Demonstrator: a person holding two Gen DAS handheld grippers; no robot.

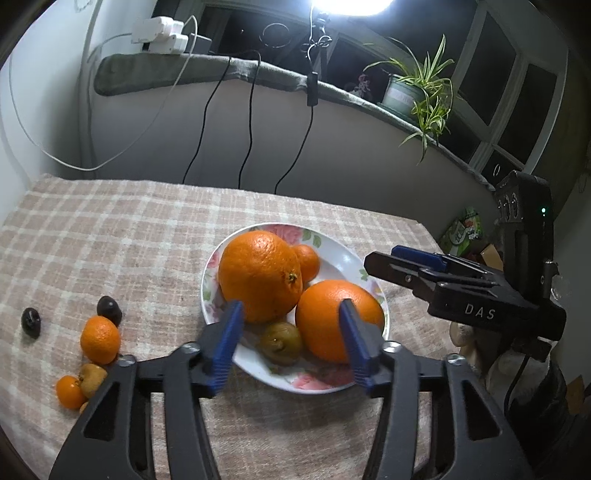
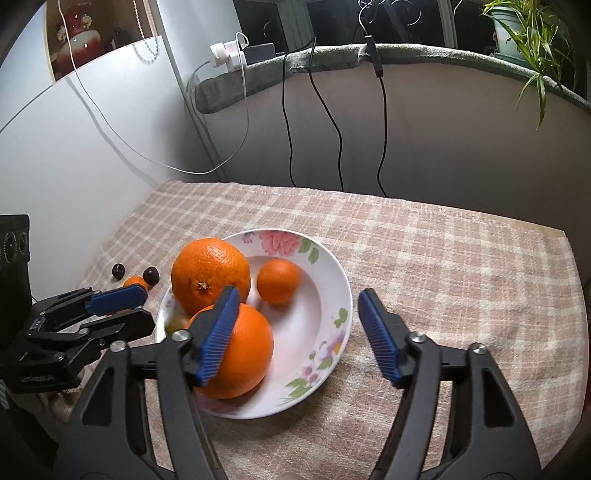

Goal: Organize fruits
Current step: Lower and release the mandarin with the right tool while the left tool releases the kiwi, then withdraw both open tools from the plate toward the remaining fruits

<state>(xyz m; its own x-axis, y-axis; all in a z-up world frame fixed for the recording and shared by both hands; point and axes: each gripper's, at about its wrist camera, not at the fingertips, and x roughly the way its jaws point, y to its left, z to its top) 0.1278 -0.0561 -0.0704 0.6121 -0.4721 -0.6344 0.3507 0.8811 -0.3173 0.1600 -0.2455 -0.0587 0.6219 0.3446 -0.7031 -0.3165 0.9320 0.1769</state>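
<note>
A floral white plate [image 1: 343, 254] holds two large oranges [image 1: 258, 275] [image 1: 325, 317], a small mandarin [image 1: 308, 262] and a brownish-green fruit [image 1: 280, 343]. My left gripper [image 1: 291, 308] hangs open over the plate's near edge, its blue pads touching nothing. On the cloth to the left lie a mandarin [image 1: 100, 339], two dark fruits [image 1: 109, 310] [image 1: 30, 322], a tiny orange [image 1: 69, 391] and a yellowish fruit [image 1: 92, 378]. In the right wrist view my right gripper [image 2: 299, 293] is open above the plate [image 2: 332, 266], its left pad in front of the nearer orange [image 2: 240, 350].
A pink plaid cloth [image 2: 443, 258] covers the table, whose right edge drops off [image 2: 569, 258]. Black and white cables [image 1: 247, 140] hang down the wall behind. A potted plant [image 1: 406, 92] and a power strip [image 1: 159, 35] sit on the sill.
</note>
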